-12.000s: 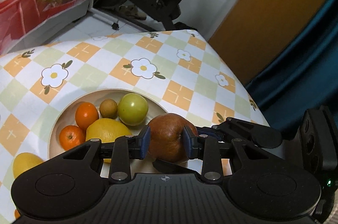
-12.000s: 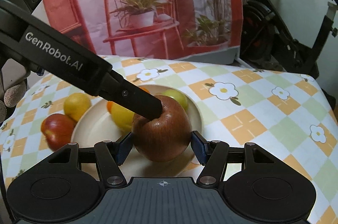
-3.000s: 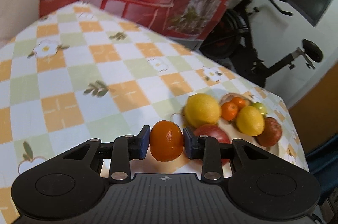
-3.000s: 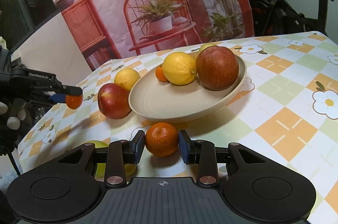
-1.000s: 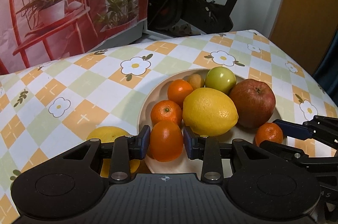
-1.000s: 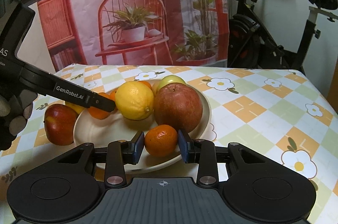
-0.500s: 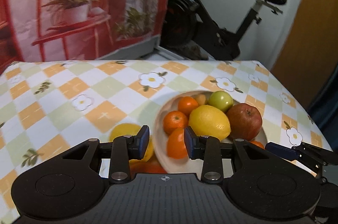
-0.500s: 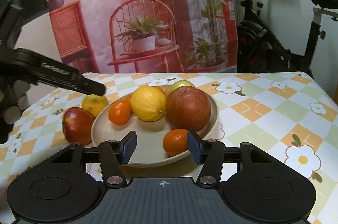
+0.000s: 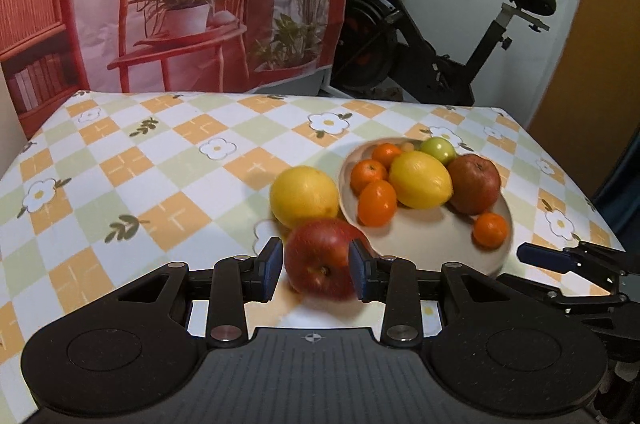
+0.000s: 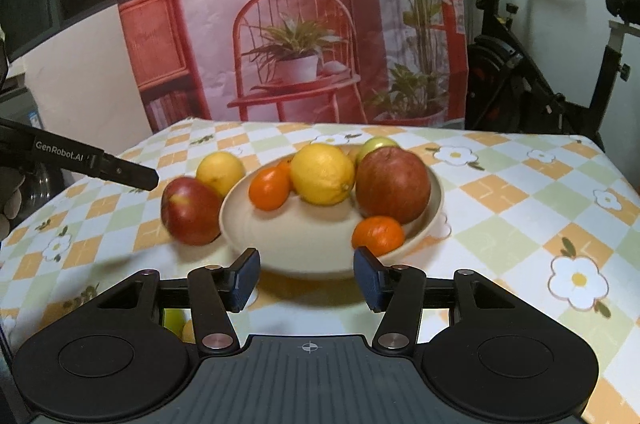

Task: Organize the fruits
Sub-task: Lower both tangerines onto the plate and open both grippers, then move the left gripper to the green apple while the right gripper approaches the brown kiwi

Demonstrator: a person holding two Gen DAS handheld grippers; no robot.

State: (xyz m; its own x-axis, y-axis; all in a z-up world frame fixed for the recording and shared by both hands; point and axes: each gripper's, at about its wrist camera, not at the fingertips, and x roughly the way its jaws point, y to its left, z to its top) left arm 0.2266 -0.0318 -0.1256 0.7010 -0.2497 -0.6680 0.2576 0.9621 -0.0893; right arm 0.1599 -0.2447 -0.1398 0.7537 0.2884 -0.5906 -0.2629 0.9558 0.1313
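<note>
Fruit gathered on and beside a cream plate (image 10: pixel 434 201) atop the checked, flower-printed tablecloth (image 9: pixel 120 159)

On the plate: a lemon (image 10: pixel 322 173), a brownish-red apple (image 10: pixel 393 184) touching it on the right, a green fruit (image 10: pixel 378 143) half hidden behind both, an oval orange fruit (image 10: pixel 270 187) at the lemon's left, a mandarin (image 10: pixel 378 234) at the near rim just below the apple (two more small oranges (image 9: pixel 370 175) toward the back in the left wrist view)

Off the plate, on the cloth by its left edge: a second lemon (image 9: pixel 304 195) just beside the rim, and a red apple (image 9: pixel 320 264) nearer the camera

Left gripper (image 9: pixel 315 268) with blue pads (image 9: pixel 273 264) parted, red apple seen between them from above, somewhat blurred, pads not visibly pressing on it

Right gripper (image 10: pixel 307 278) with jaws apart and holding nothing, near rim of the plate just beyond the tips

Exercise bike (image 9: pixel 424 35) and a red printed backdrop (image 10: pixel 280 15) behind the table
</note>
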